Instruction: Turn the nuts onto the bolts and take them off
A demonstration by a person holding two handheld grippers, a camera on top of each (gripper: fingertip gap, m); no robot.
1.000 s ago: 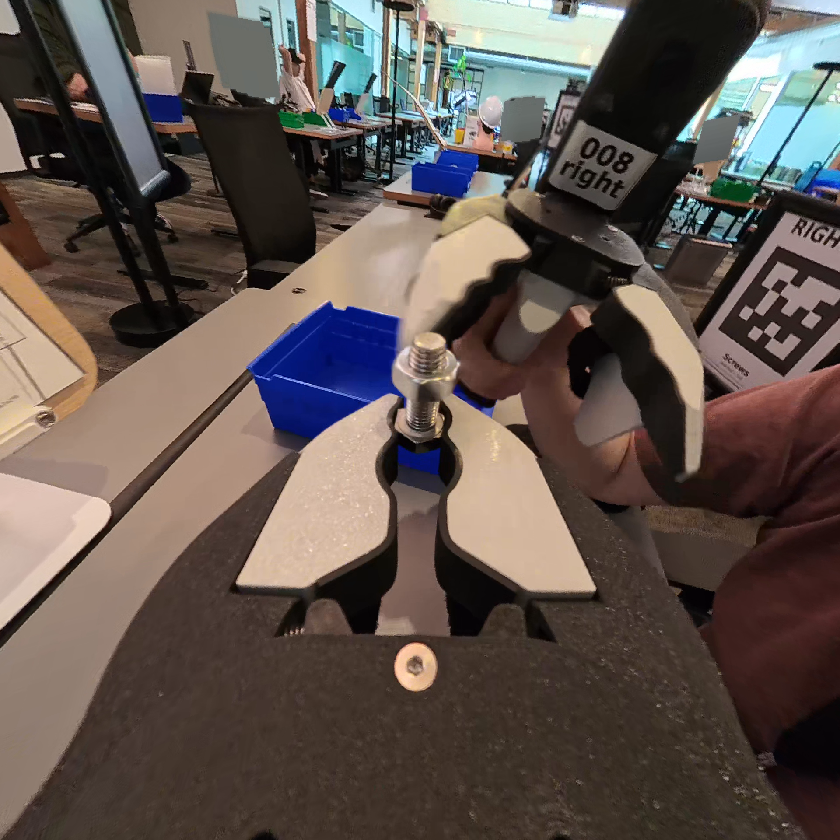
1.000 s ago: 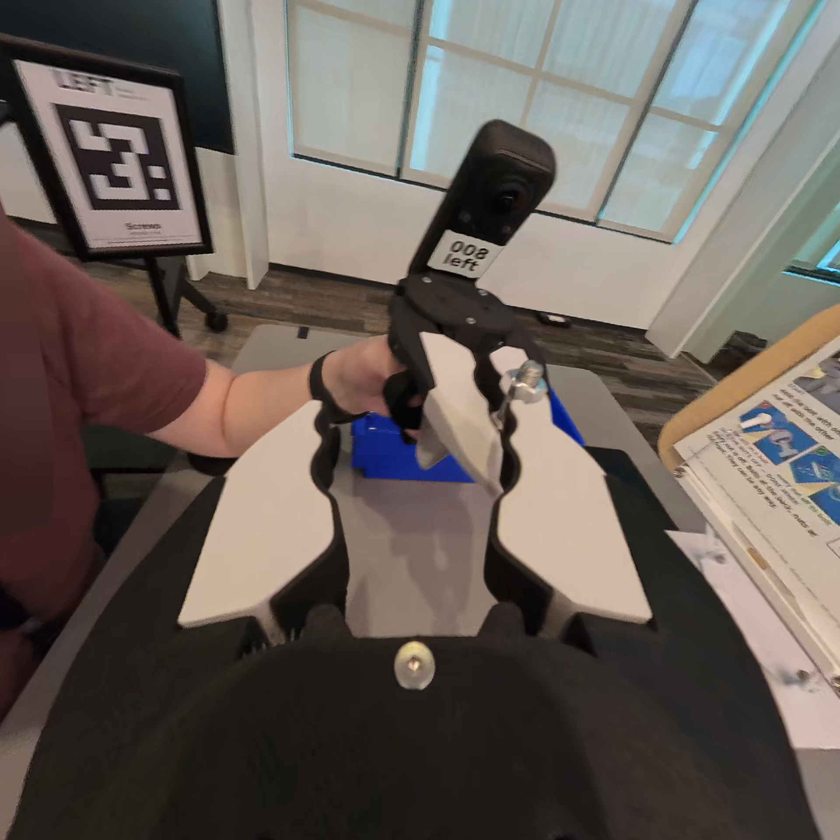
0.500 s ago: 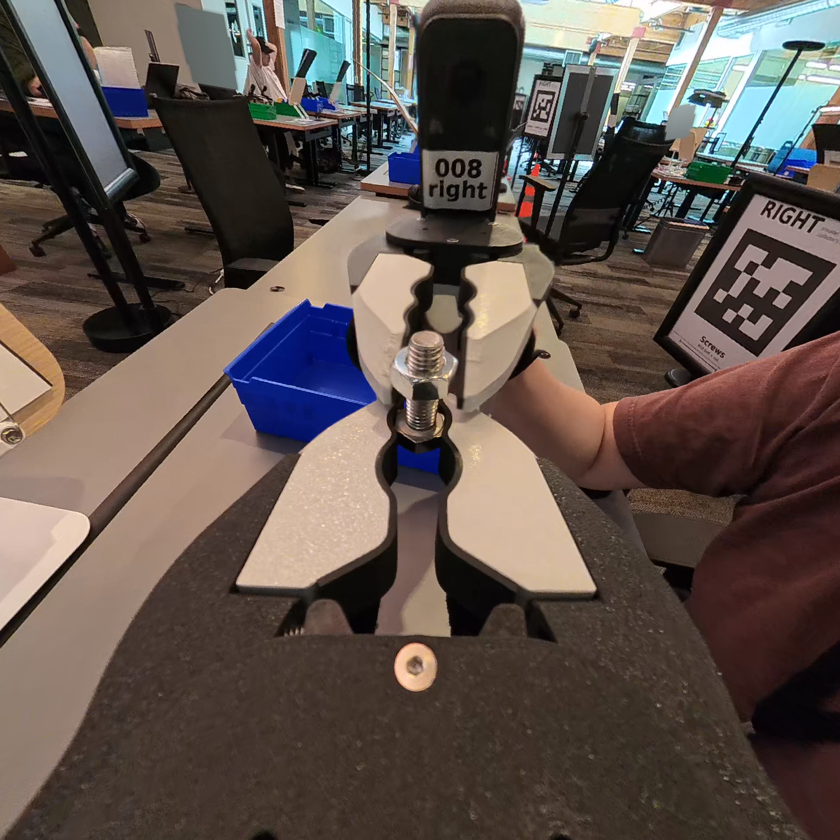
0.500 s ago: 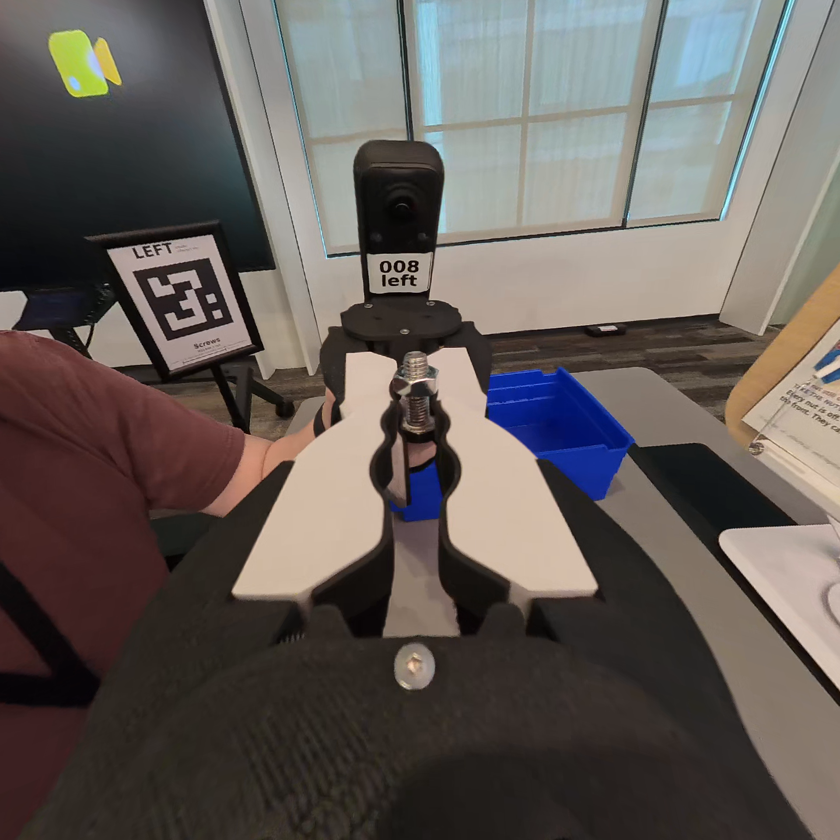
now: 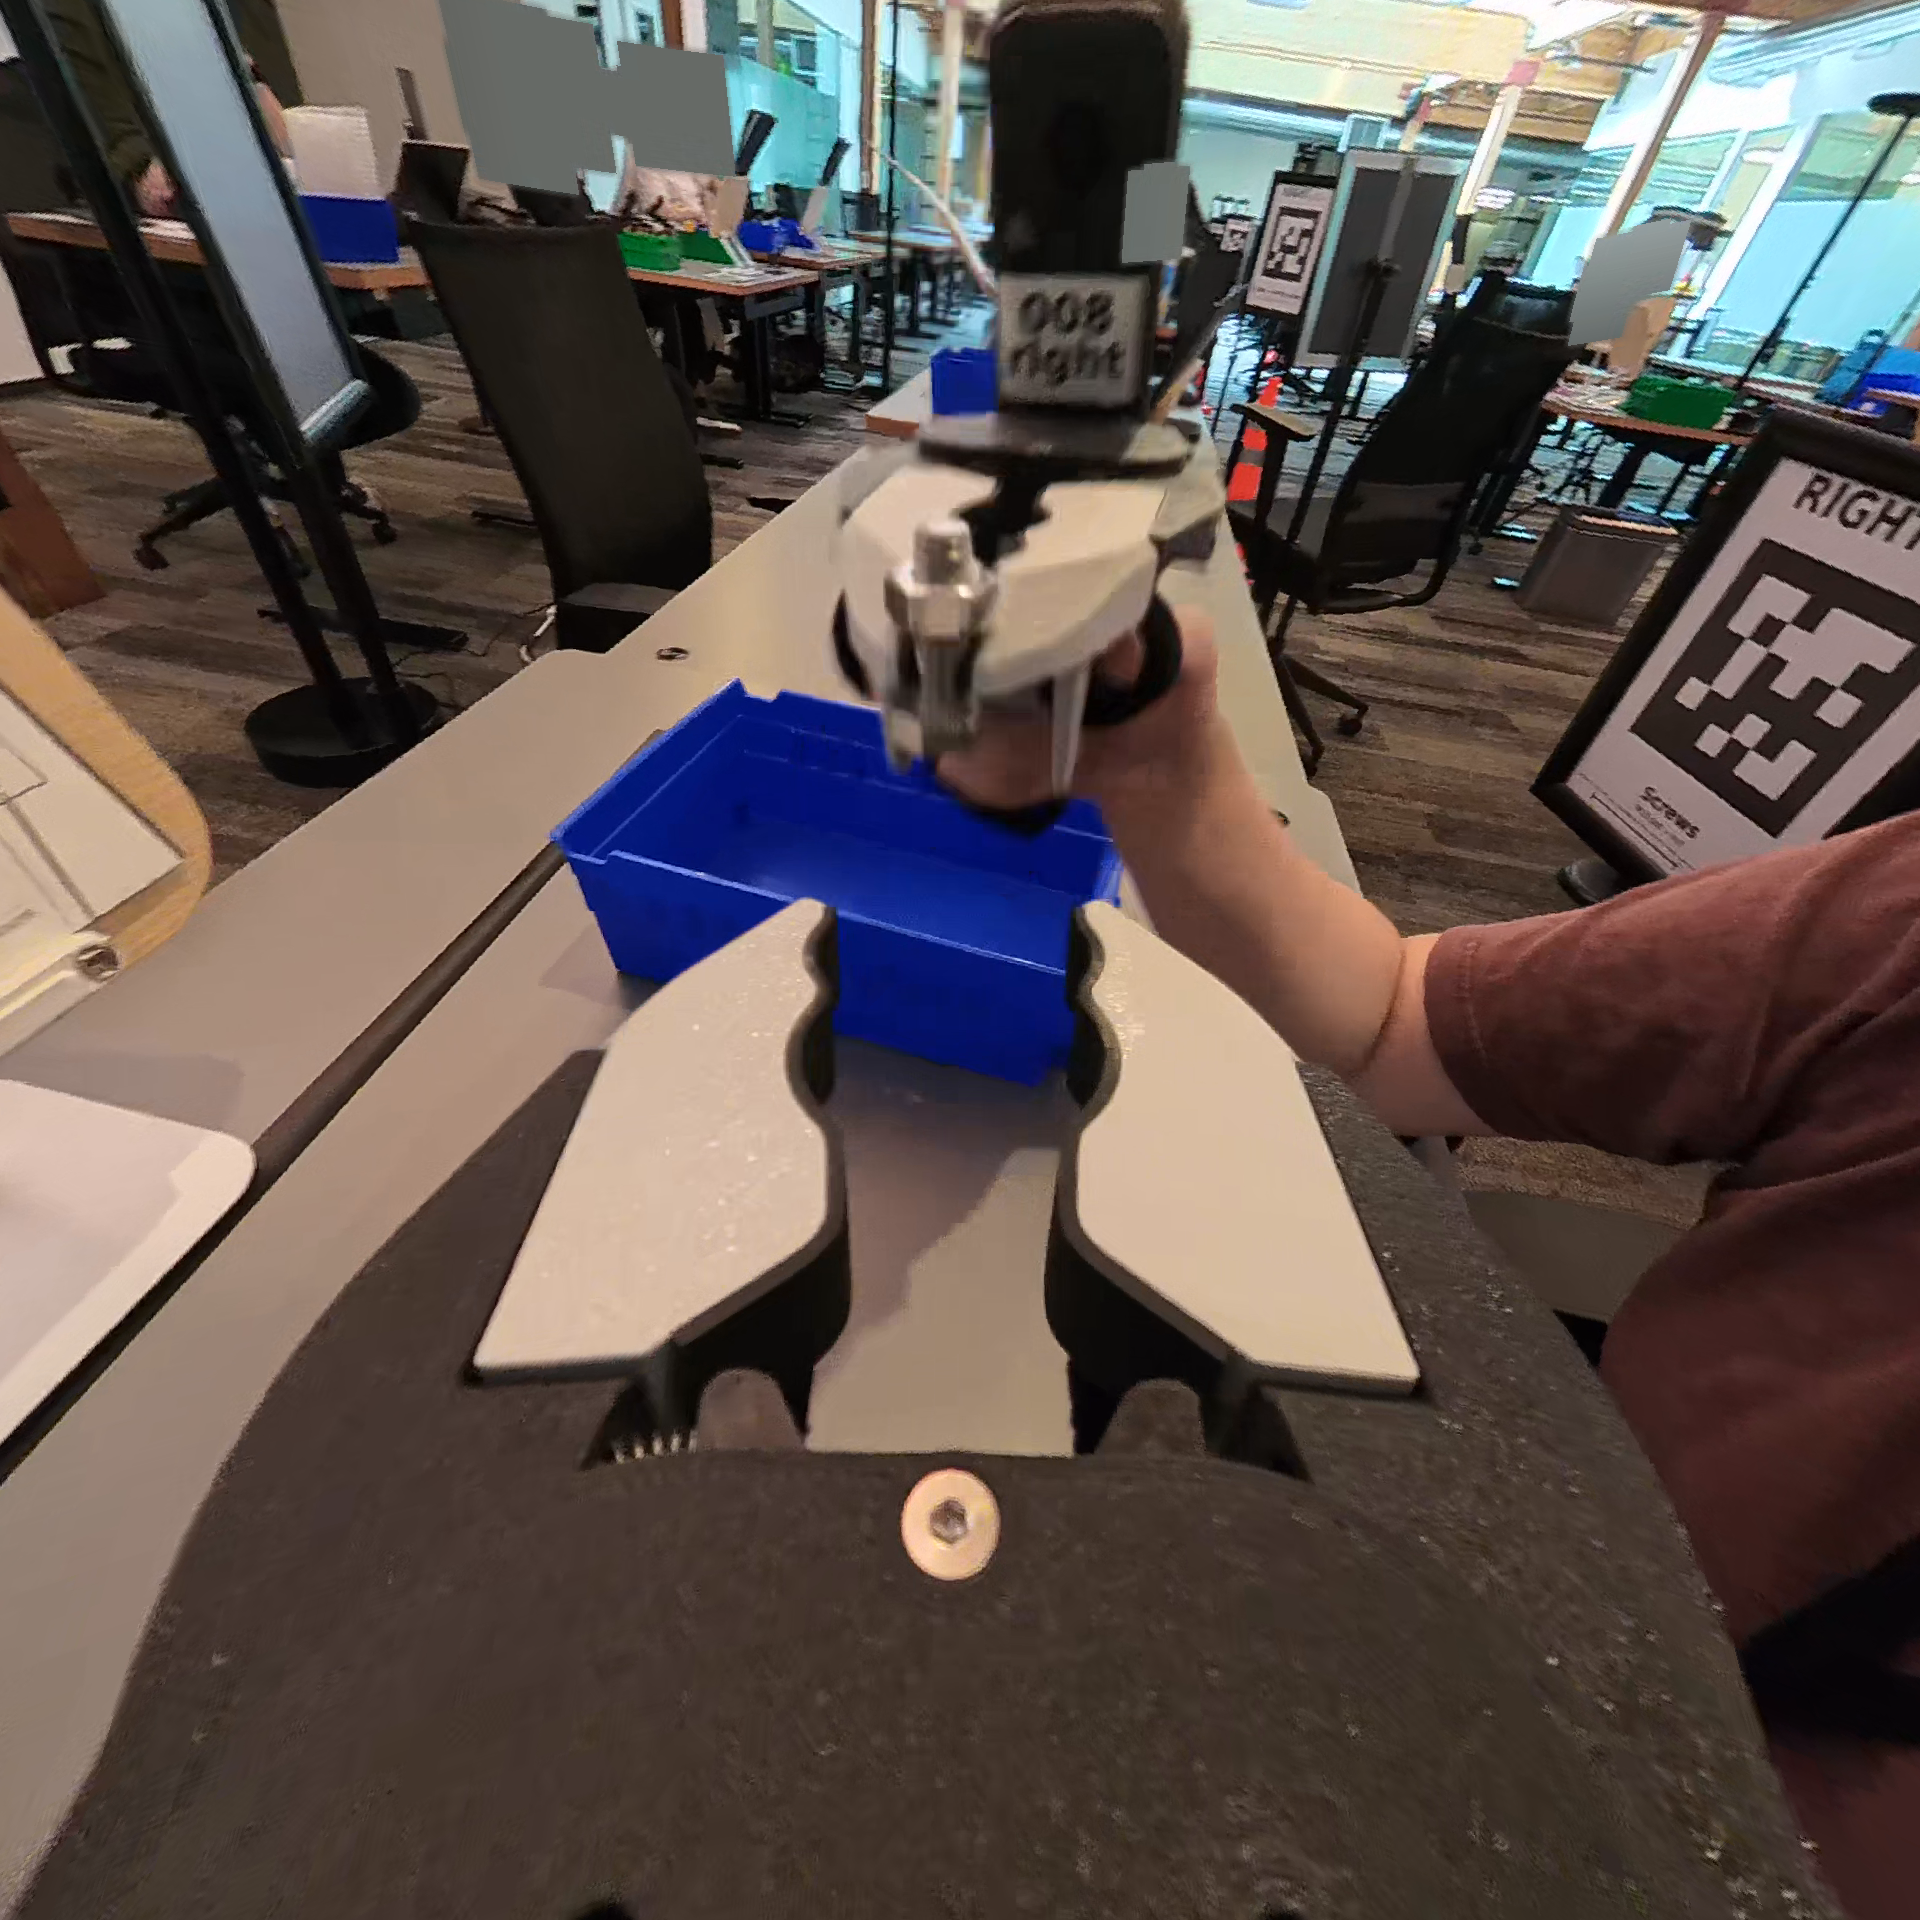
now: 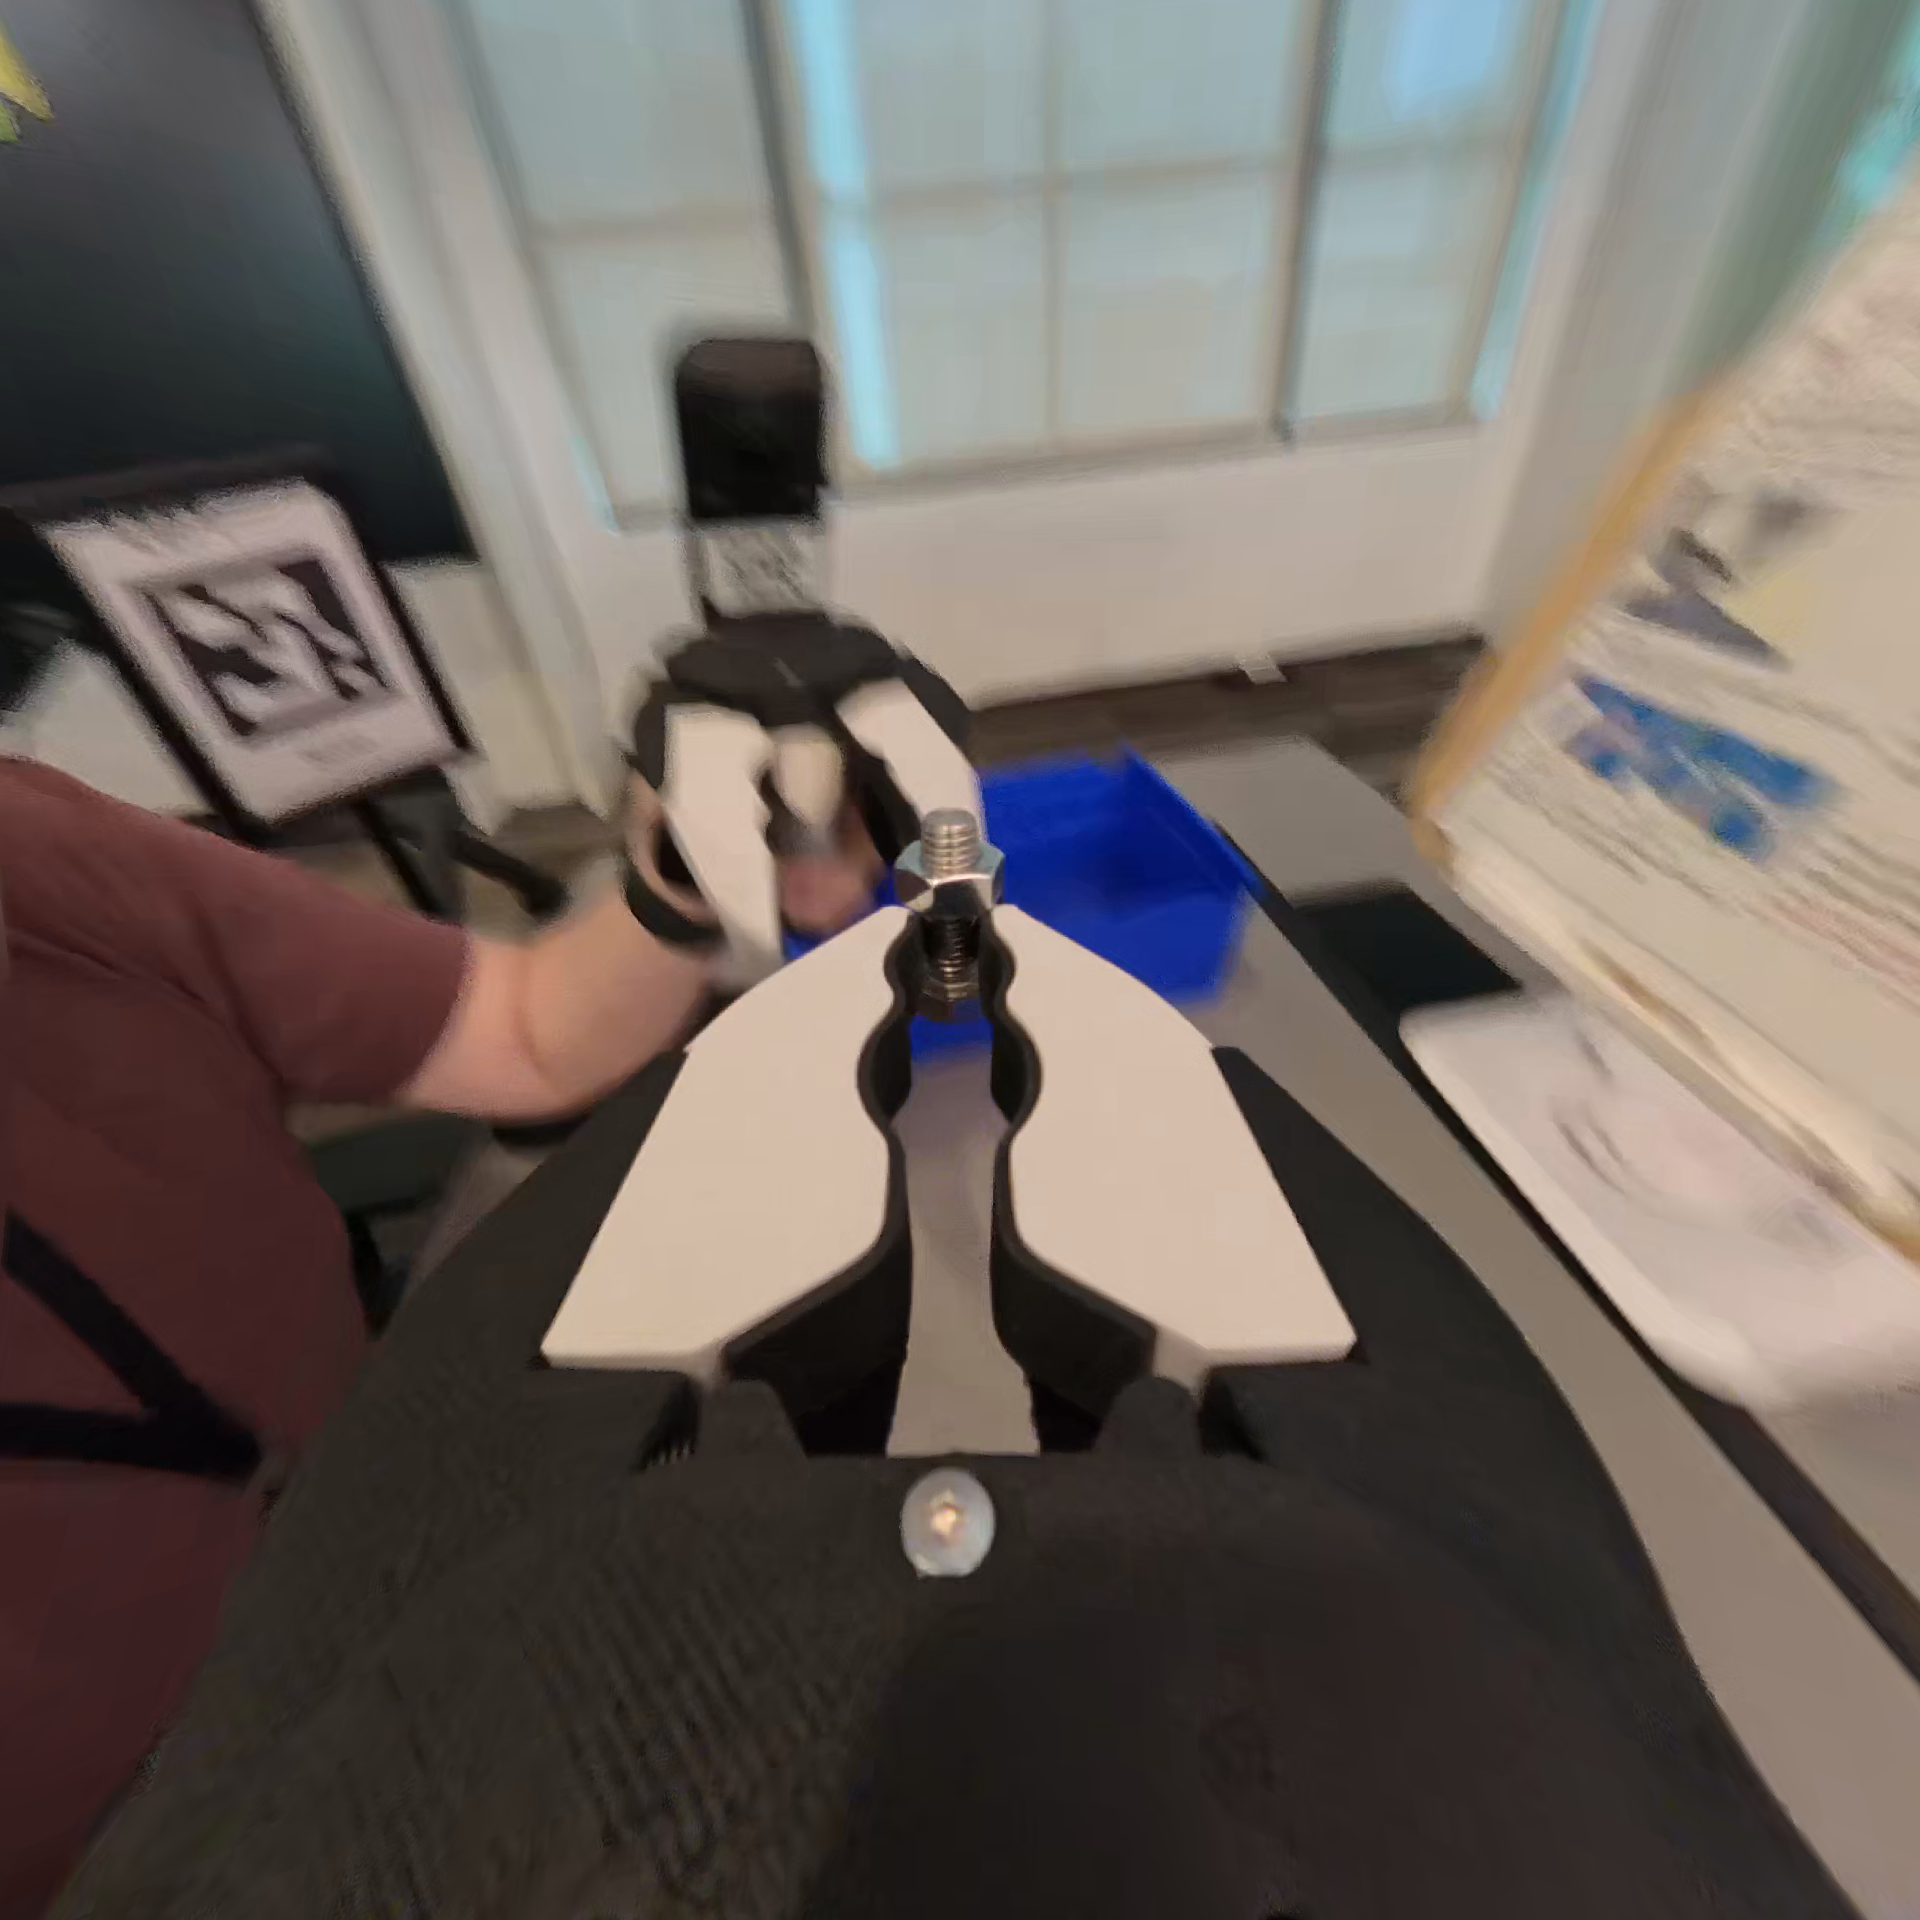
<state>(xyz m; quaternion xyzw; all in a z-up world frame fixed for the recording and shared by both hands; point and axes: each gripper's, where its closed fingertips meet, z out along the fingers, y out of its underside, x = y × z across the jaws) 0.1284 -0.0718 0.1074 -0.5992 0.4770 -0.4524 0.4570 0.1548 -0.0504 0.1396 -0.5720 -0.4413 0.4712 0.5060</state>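
1. My left gripper [image 5: 948, 1023] is standing with its jaws spread wide and holding nothing; only the grey table [image 5: 343, 935] and the near wall of the blue bin [image 5: 831, 883] are showing through the gap.
2. The blue bin is sitting just ahead of my left fingertips, resting flat on the table.
3. Beyond and above the bin, my right gripper [image 5: 940, 665] is clamping the bolt [image 5: 940, 675], which is standing nearly upright, well clear of my left jaws.
4. In the right wrist view, my right gripper [image 6: 948, 961] is pinching the bolt [image 6: 948, 935] at its very tips, jaws drawn close around the shank.
5. The nut [image 6: 948, 873] is sitting on the thread just above my right fingertips, a short threaded end poking out over it.
6. My left gripper is hovering ahead and left of it, blurred.
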